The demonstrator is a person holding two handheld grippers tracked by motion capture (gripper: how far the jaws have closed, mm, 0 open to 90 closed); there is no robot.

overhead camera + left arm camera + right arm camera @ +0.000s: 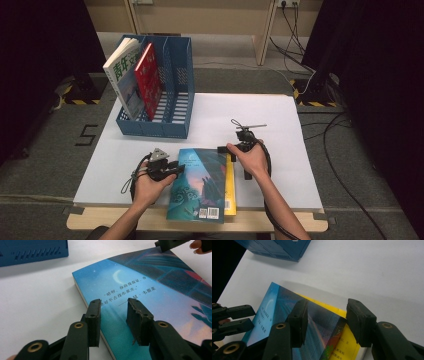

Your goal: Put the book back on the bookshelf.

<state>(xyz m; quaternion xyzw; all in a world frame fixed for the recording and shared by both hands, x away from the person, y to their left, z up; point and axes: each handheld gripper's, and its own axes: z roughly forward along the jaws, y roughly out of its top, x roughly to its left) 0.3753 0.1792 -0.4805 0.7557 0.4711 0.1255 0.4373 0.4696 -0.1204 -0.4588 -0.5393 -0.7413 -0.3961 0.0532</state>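
Left gripper (177, 169) straddles the left edge of the glossy blue paperback book (200, 182), jaws part-open, not yet pinching. That book lies atop a yellow book (230, 187) at the near edge of the white table (280, 150). Right gripper (225, 148) hovers wide at the far-right corner. Best to clamp both edges squarely, lifting only the top cover.

Blue file rack (172, 107) holding two books (135, 80)

A blue book (200, 182) with a crescent moon and Chinese print on its cover is lying flat at the near table edge, resting atop a yellow book (230, 187), which seems thinner and is peeking out along its right side.
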